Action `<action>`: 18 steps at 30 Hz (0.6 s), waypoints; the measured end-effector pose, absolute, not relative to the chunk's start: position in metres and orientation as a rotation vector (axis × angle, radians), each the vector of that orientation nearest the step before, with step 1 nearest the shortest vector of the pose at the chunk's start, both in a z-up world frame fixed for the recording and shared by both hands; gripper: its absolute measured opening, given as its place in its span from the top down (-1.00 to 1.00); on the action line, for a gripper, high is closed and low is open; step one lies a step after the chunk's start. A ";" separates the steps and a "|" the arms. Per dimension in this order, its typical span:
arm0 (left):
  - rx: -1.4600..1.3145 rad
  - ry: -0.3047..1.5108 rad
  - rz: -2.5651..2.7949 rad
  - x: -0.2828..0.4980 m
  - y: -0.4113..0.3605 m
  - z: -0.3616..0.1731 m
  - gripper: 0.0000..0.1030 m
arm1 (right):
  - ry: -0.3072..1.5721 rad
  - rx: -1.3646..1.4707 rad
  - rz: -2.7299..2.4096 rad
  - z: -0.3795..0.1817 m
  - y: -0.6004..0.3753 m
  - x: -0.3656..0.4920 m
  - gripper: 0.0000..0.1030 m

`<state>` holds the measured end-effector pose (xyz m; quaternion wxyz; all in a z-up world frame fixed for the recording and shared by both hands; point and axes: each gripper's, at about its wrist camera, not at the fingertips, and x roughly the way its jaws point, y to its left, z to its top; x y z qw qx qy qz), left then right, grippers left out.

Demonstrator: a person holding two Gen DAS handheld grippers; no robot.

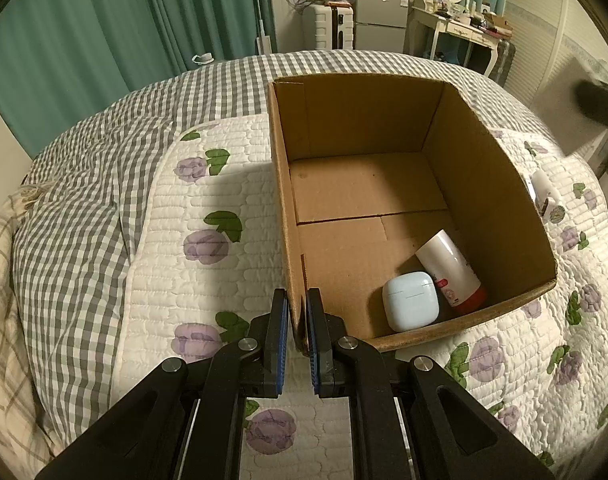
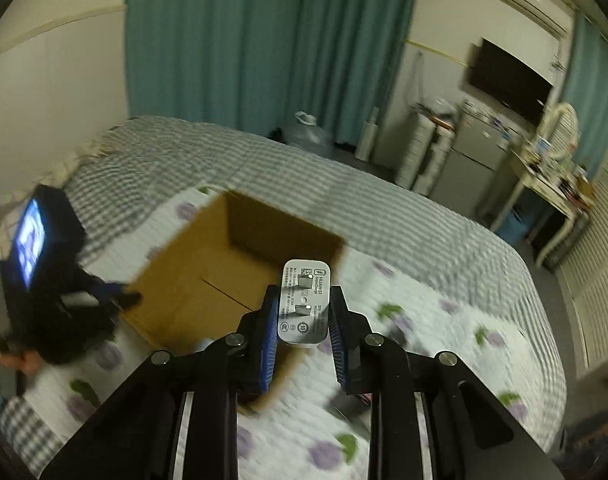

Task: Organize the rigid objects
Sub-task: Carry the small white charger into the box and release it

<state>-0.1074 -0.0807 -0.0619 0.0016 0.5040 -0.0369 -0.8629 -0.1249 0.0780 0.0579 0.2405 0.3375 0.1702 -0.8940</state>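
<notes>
With our left gripper (image 1: pixel 297 317) clamped on the cardboard box's (image 1: pixel 484 168) near wall, our right gripper (image 2: pixel 301 314) carries a white charger (image 2: pixel 304 304) above the bed, pinched only by its edges, so a jolt could drop it short of the box.

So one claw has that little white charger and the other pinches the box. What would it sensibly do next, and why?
Probably carry the white rectangular phone charger, gripped in the right gripper jaws, over the open brown cardboard box and lower it in. The left gripper is clamped on the box wall, steadying it, and a white earbud case and white bottle with a red cap already lie inside.
</notes>
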 end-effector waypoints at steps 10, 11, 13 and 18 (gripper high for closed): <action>1.589 -0.101 -2.726 -0.108 -0.084 -0.062 0.83 | 0.669 1.018 -2.392 -0.026 0.002 -0.151 0.56; 1.587 -0.101 -2.728 -0.107 -0.084 -0.062 0.83 | 0.670 1.030 -2.388 -0.032 0.003 -0.152 0.56; 1.586 -0.096 -2.731 -0.107 -0.084 -0.062 0.83 | 0.667 1.066 -2.377 -0.045 0.001 -0.158 0.56; 1.587 -0.092 -2.732 -0.107 -0.085 -0.062 0.83 | 0.622 1.104 -2.345 -0.060 0.006 -0.162 0.56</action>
